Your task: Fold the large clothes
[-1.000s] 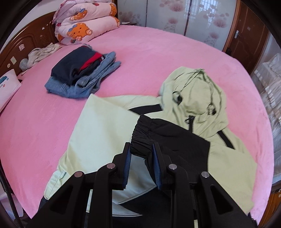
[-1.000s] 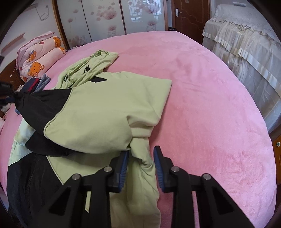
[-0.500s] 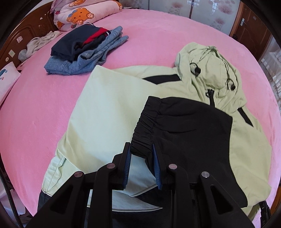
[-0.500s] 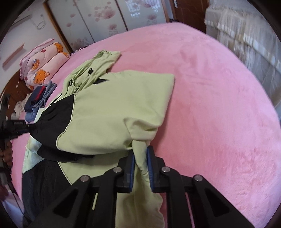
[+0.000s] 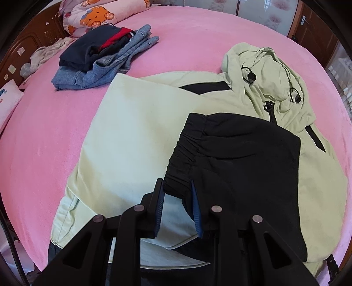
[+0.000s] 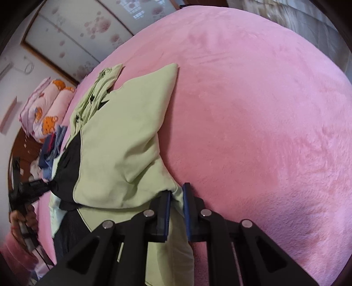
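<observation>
A large light-green and black hooded jacket [image 5: 140,136] lies on the pink bed [image 5: 198,39], hood [image 5: 264,72] to the far right. Its black sleeve [image 5: 239,158] is folded across the chest. My left gripper [image 5: 177,191] is shut on the sleeve's elastic black cuff [image 5: 184,154]. In the right wrist view the jacket [image 6: 123,140] is folded over, and my right gripper [image 6: 176,195] is shut on a bunched green fold of it [image 6: 176,193] at the near edge. The left gripper [image 6: 28,189] and the hand holding it show at the left there.
A pile of folded jeans and dark clothes [image 5: 103,57] lies at the far left of the bed. A rolled bear-print quilt [image 5: 103,13] rests by the wooden headboard [image 5: 28,50]. Pink bed [image 6: 264,110] stretches to the right of the jacket.
My left gripper has carried the black sleeve across and laid it on the chest. My right gripper has closed on the green fold and tilted, pulling that side over.
</observation>
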